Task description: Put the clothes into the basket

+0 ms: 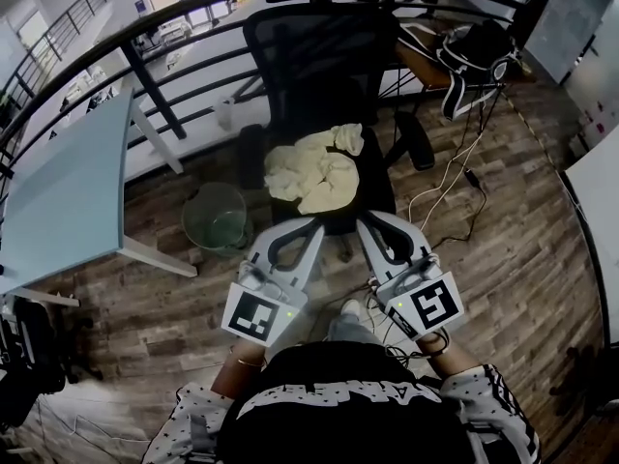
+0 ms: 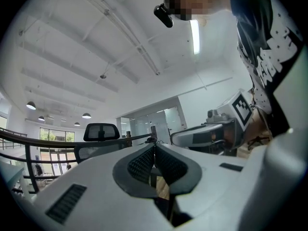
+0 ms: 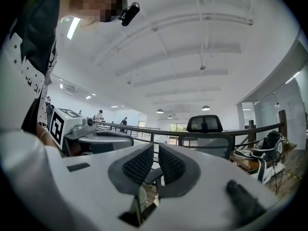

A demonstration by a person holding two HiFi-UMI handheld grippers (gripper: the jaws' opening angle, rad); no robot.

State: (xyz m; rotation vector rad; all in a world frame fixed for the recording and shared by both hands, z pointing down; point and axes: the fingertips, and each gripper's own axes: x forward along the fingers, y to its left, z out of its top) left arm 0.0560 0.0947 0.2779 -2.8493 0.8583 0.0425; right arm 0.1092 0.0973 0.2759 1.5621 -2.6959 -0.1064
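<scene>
Left gripper [image 1: 308, 228] and right gripper [image 1: 373, 224]: jaws pressed together, empty, just short of the black mesh office chair [image 1: 319, 37]. Crumpled pale-yellow clothes [image 1: 314, 170] are heaped on the chair seat. They look light and floppy, so pinch a raised fold and expect drape. The translucent green round basket [image 1: 217, 217] is on the wood-plank floor [image 1: 503, 249] beside the chair, on the left gripper's side. Black railing [image 1: 174, 27] behind the chair.

my head cam looks steeply down on the chair [image 1: 319, 56] from close above. cams on the left gripper [image 1: 315, 223] and right gripper [image 1: 367, 219] sit low behind the jaws, facing level at that same chair. each also catches the other gripper.
</scene>
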